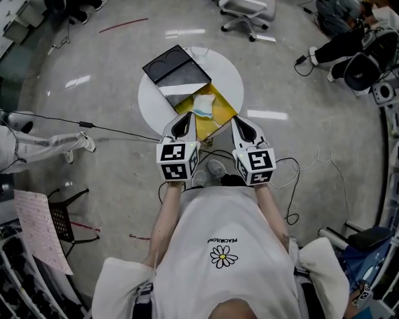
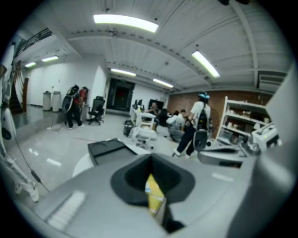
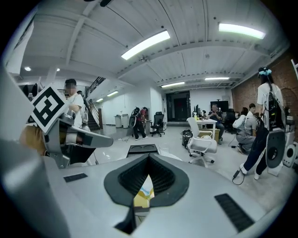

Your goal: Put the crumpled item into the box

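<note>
A yellow open box [image 1: 223, 107] stands on the near side of a round white table [image 1: 229, 73]. The crumpled white and blue item [image 1: 202, 104] lies inside it. My left gripper [image 1: 182, 126] hovers at the box's near left corner, its jaws shut with nothing seen between them. My right gripper [image 1: 244, 129] sits at the near right corner, also shut and empty. Through the slit under the left gripper's [image 2: 151, 157] closed tips the yellow box [image 2: 154, 194] shows. The right gripper [image 3: 149, 156] view shows the box [image 3: 141, 199] the same way.
A black tray [image 1: 169, 65] lies on the table behind the box. Office chair [image 1: 248, 12] beyond the table, a seated person [image 1: 349, 43] at upper right. Cables trail on the floor [image 1: 112, 129]. A black rack [image 1: 62, 218] stands at left.
</note>
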Demonstrator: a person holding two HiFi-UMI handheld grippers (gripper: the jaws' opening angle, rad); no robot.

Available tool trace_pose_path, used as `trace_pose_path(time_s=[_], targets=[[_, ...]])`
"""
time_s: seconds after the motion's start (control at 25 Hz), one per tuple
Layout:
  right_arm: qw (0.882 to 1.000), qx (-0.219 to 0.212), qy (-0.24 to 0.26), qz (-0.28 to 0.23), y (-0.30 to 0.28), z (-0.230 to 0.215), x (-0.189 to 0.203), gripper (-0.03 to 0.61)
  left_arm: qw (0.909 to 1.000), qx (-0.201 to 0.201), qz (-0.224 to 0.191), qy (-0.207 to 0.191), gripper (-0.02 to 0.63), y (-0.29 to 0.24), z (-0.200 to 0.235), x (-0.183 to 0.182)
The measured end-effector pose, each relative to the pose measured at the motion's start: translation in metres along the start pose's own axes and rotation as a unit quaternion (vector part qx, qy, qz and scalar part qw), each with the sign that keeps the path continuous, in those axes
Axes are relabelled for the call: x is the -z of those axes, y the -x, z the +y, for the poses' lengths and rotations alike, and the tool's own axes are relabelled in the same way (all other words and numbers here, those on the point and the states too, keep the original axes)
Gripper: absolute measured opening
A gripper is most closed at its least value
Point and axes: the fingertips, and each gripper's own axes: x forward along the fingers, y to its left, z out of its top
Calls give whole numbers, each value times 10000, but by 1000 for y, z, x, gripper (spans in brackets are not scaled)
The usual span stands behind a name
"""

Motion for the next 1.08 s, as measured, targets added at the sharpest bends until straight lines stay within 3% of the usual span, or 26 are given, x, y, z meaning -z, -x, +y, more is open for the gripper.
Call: trace_pose_path(time_s=[0.24, 1.08], targets=[[9997, 101, -23, 218, 0, -7, 9, 0, 10000, -61, -40, -23, 0, 1, 0, 12], [9997, 155, -30, 187, 8, -7, 12, 0, 9996, -269, -43, -2, 0, 11, 14, 17]])
